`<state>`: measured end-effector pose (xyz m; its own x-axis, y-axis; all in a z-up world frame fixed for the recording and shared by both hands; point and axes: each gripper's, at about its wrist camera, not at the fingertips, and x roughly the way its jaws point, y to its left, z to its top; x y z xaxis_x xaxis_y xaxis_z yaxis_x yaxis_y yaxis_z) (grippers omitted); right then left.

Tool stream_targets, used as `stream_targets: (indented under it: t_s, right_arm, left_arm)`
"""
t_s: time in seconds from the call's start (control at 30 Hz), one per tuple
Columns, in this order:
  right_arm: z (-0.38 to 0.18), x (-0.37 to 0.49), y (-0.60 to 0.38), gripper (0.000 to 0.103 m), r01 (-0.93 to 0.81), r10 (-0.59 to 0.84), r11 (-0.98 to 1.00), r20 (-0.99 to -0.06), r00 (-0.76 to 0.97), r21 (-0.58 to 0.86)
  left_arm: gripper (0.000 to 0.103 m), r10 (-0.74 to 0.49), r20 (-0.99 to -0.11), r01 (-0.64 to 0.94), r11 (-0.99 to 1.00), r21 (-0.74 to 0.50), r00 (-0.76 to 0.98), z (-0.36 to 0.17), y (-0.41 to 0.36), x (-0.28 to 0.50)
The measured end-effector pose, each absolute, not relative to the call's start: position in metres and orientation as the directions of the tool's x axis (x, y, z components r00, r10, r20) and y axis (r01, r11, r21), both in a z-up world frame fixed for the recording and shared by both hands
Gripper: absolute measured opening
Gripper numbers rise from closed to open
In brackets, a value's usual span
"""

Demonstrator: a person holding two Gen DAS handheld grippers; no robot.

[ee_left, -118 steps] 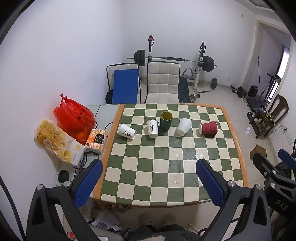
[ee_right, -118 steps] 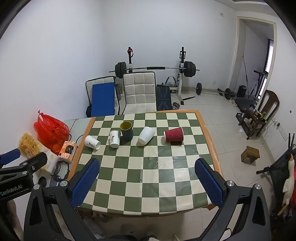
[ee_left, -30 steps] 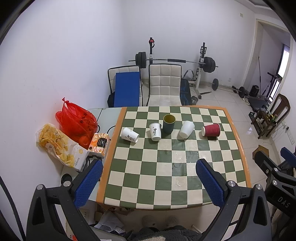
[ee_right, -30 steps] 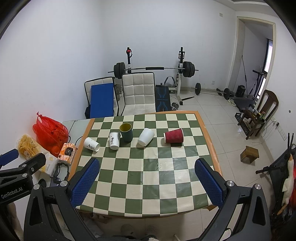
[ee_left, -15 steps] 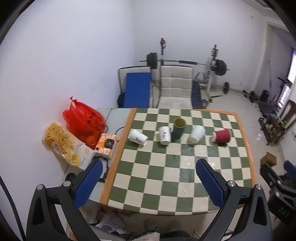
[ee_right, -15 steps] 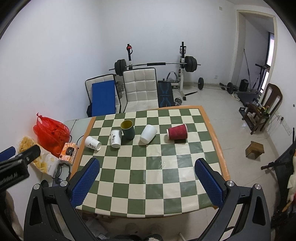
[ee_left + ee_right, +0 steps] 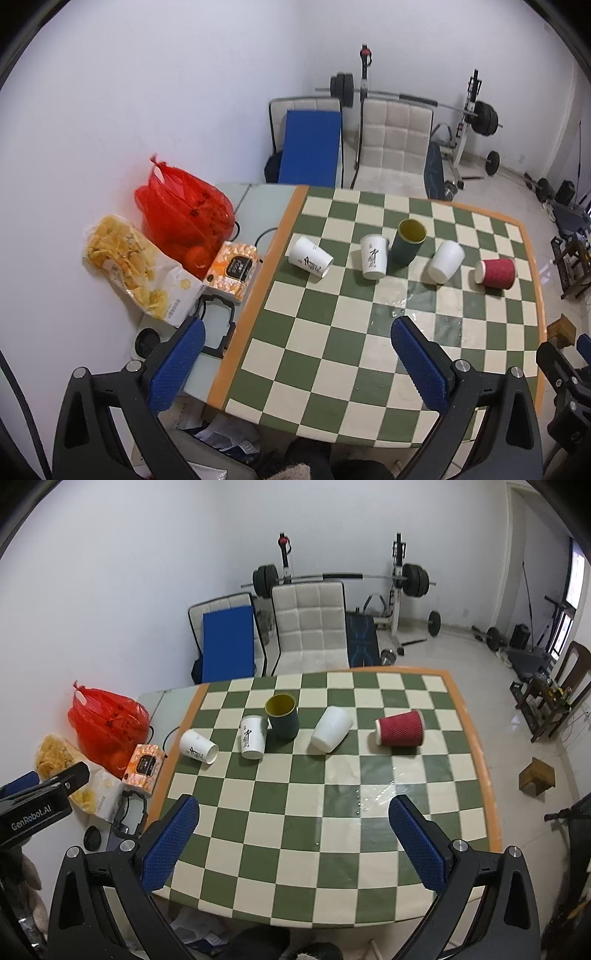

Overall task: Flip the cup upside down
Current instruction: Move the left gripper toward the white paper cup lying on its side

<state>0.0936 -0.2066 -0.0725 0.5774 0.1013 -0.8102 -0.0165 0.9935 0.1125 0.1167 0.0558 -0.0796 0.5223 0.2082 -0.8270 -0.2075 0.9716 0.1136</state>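
Both grippers hang above the near edge of the checkered table [image 7: 476, 746], and both have the jaws wide apart with nothing between them: the left gripper [image 7: 295, 363] and the right gripper [image 7: 293, 840]. Five cups stand in a row at the far half of the table, well apart from both tools. From left: a white printed paper cup [image 7: 309, 257] lying on its side, a second printed paper cup [image 7: 374, 256] which stands with the mouth up, a dark green cup [image 7: 408, 242] upright and touching it, a plain white cup [image 7: 445, 261] on its side, and a red ribbed cup [image 7: 495, 272] also on its side. A red plastic bag [image 7: 183, 214] and a bag of chips [image 7: 129, 266] lie left of the table.
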Motion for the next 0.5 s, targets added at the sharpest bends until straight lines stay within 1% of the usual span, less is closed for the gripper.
stream_targets:
  t_s: [0.13,0.3,0.5]
  right_arm:
    - [-0.099,0.125,-0.19,0.103,0.005,0.089,0.994,-0.832,0.547,0.11]
    - [-0.133,0.166,-0.171,0.103,0.078,0.042,0.992,-0.859,0.51,0.095]
    - [-0.172,0.215,-0.148,0.103,0.123,0.001,0.99,-0.889,0.458,0.064]
  left_arm:
    - [0.103,0.169,-0.854,-0.182,0.979,0.089,0.492,-0.103,0.073,0.147]
    - [0.103,0.126,-0.891,-0.139,0.988,0.071,0.437,-0.137,0.094,0.191]
    - [0.103,0.078,-0.932,-0.129,0.991,0.034,0.355,-0.18,0.121,0.249]
